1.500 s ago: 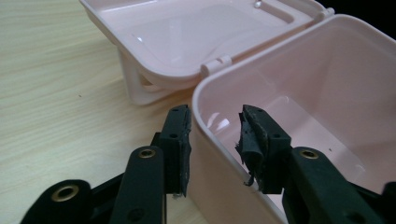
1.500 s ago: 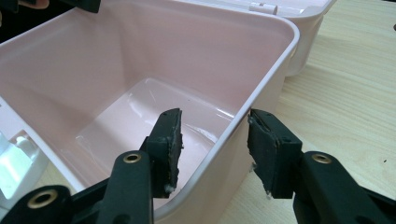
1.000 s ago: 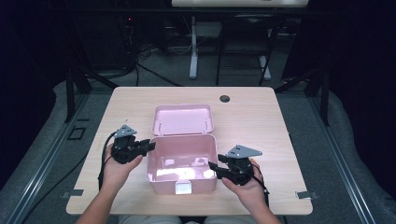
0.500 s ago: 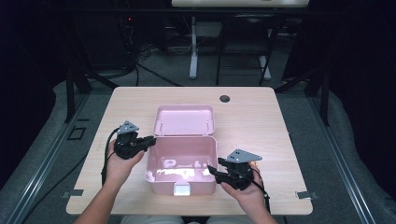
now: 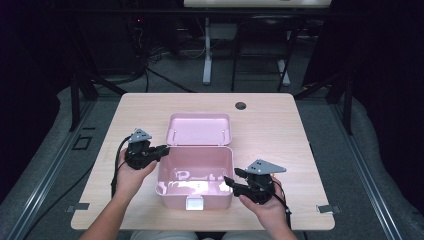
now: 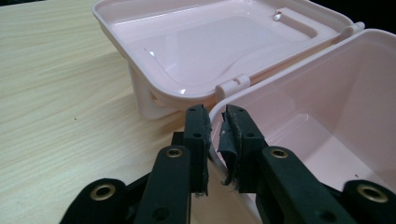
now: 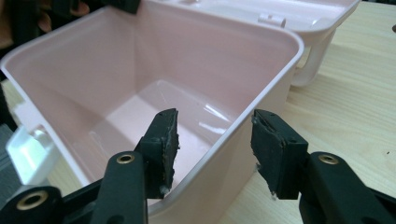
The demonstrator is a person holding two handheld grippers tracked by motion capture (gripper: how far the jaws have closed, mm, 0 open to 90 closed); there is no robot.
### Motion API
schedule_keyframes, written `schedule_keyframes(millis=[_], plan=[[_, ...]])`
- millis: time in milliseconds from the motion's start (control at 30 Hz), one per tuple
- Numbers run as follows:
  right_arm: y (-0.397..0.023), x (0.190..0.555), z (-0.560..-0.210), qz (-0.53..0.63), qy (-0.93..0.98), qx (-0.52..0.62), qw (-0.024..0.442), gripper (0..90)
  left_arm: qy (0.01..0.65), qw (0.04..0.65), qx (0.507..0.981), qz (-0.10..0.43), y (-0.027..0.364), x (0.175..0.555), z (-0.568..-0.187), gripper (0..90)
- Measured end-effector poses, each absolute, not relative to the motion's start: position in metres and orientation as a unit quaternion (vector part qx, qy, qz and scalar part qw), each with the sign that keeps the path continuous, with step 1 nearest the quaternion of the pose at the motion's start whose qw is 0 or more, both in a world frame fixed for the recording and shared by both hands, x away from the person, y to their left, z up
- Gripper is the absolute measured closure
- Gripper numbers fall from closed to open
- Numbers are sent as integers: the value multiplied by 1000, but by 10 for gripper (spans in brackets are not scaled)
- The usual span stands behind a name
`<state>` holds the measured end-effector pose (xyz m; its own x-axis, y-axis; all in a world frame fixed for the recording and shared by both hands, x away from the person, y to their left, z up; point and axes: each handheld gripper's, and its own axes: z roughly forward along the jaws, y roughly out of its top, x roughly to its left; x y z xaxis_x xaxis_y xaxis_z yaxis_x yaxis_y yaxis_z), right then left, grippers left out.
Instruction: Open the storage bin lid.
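1. The pink box (image 5: 196,177) sits open near the front edge of the table (image 5: 280,125), its lid (image 5: 200,129) flung back flat behind it
2. The left gripper (image 6: 215,122) pinches the box's left wall at the rim after closing in; hold that grip firm so the box cannot slide
3. The right gripper (image 7: 212,133) straddles the right wall, jaws spread, pads (image 7: 164,135) not pressing; centre the wall between them, then close squarely before any lift
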<state>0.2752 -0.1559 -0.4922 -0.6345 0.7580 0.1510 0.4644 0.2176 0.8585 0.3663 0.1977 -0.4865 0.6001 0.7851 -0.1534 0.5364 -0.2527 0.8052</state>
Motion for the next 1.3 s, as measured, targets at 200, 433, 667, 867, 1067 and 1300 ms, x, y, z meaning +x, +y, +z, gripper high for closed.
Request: schedule_keyframes(millis=[200,433,667,867,1067,1300], plan=[[-166,277,-484,490,756,404,159,503,424,446,774,147,203,362,-483,707],[-181,283,-481,497,743,416,169,477,425,457,767,148,213,359,-479,577],[-195,295,-487,478,750,424,170,433,424,454,767,162,224,357,-475,504],[-202,306,-493,456,762,425,176,397,418,439,782,148,228,357,-473,426],[-206,317,-494,425,773,443,158,379,402,436,789,159,228,355,-469,418],[-206,326,-493,374,806,433,149,323,411,426,791,158,231,350,-459,418]])
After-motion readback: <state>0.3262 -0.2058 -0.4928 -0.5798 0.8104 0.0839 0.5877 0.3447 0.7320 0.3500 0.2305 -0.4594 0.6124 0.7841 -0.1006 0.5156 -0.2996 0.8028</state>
